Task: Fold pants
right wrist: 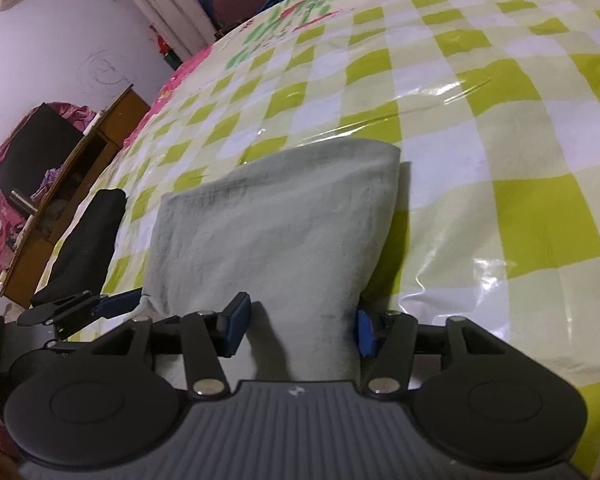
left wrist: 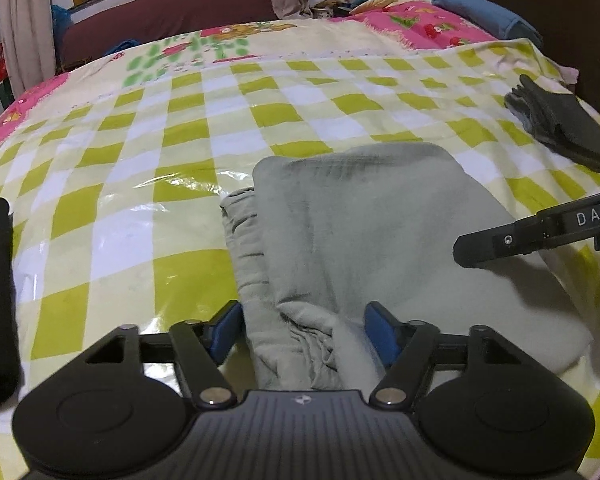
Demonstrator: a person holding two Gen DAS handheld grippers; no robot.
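Observation:
The grey-green pants (left wrist: pixel 372 232) lie folded into a thick rectangle on the checked plastic sheet (left wrist: pixel 148 184) over the bed. My left gripper (left wrist: pixel 304 332) straddles their bunched near-left edge. Its jaws stand wide, and the blue pads (left wrist: pixel 226 332) sit beside the cloth without squeezing it. One black finger of the right gripper (left wrist: pixel 500 240) hovers over the pants' right side. In the right wrist view the pants (right wrist: pixel 276 216) fill the gap of my right gripper (right wrist: pixel 300 330). The cloth lies flat under its left pad (right wrist: pixel 236 328) and touches the right one, with no pinch.
A black folded cloth (right wrist: pixel 84 240) lies at the sheet's left edge, and the left gripper (right wrist: pixel 80 306) shows beside it. Dark gloves (left wrist: pixel 560 124) rest at the far right. Pink bedding and blue pillows (left wrist: pixel 480 12) lie at the head. A wooden cabinet (right wrist: pixel 60 184) stands beside the bed.

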